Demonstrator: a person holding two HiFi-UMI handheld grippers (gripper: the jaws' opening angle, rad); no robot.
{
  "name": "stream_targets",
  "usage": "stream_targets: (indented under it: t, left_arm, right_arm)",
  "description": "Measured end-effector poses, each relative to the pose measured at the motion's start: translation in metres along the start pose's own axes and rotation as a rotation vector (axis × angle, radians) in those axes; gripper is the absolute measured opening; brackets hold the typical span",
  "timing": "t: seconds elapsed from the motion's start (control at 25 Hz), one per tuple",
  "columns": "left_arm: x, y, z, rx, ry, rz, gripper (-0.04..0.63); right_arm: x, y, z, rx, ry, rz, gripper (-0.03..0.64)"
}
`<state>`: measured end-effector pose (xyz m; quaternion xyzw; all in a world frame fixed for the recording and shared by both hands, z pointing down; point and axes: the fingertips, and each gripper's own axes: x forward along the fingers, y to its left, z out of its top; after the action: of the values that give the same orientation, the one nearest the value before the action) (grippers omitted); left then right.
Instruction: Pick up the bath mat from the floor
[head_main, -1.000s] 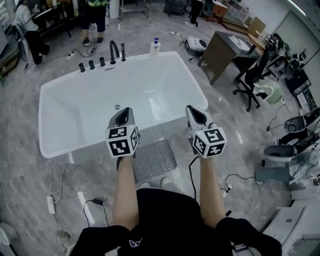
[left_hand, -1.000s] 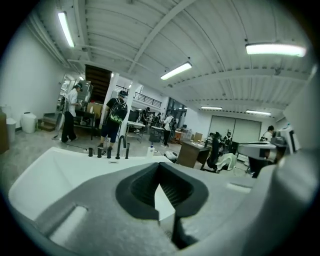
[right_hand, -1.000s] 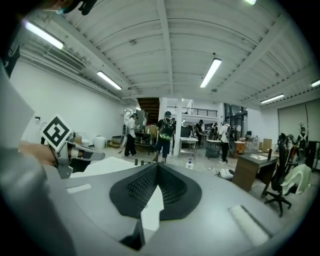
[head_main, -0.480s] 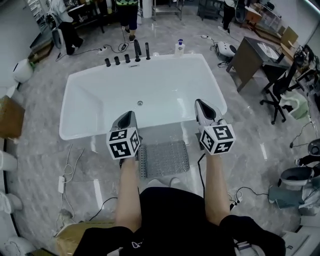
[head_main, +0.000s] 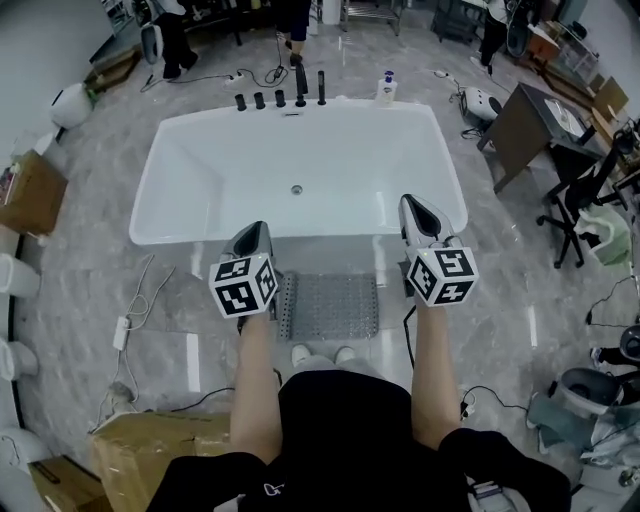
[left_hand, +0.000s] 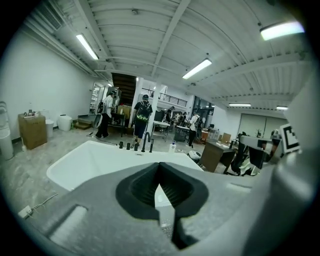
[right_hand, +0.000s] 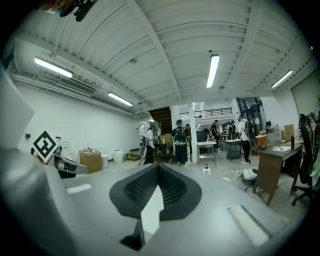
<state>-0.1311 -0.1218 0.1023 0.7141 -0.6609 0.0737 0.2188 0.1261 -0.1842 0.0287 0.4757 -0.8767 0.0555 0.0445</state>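
A grey, bumpy bath mat (head_main: 330, 305) lies flat on the marble floor between my feet and the white bathtub (head_main: 300, 170). My left gripper (head_main: 252, 236) is held in the air above the mat's left edge, jaws shut and empty. My right gripper (head_main: 417, 214) hangs to the right of the mat, also shut with nothing in it. In the left gripper view the shut jaws (left_hand: 159, 170) point over the bathtub (left_hand: 100, 160), and a sliver of the mat shows below them. The right gripper view looks across the room past its shut jaws (right_hand: 158, 172).
Black taps (head_main: 280, 97) and a soap bottle (head_main: 387, 88) stand on the tub's far rim. A cardboard box (head_main: 150, 455) lies at my lower left, cables and a power strip (head_main: 122, 333) to the left. A desk (head_main: 535, 120) and office chair (head_main: 585, 200) stand right; people stand far behind.
The view has swung left and centred on the tub. The mat now lies straight between my arms. Both grippers stay shut and level.
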Motion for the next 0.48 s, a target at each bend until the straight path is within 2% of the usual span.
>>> stream_targets:
  t: [0.24, 0.48]
  left_arm:
    - [-0.011, 0.018, -0.012, -0.098, 0.003, 0.011, -0.002]
    - [0.001, 0.017, -0.05, -0.116, 0.086, -0.002, -0.002]
  right_arm:
    - [0.003, 0.031, -0.019, -0.016, 0.049, 0.06, 0.008]
    - [0.0, 0.016, -0.056, 0.026, 0.126, 0.022, 0.008]
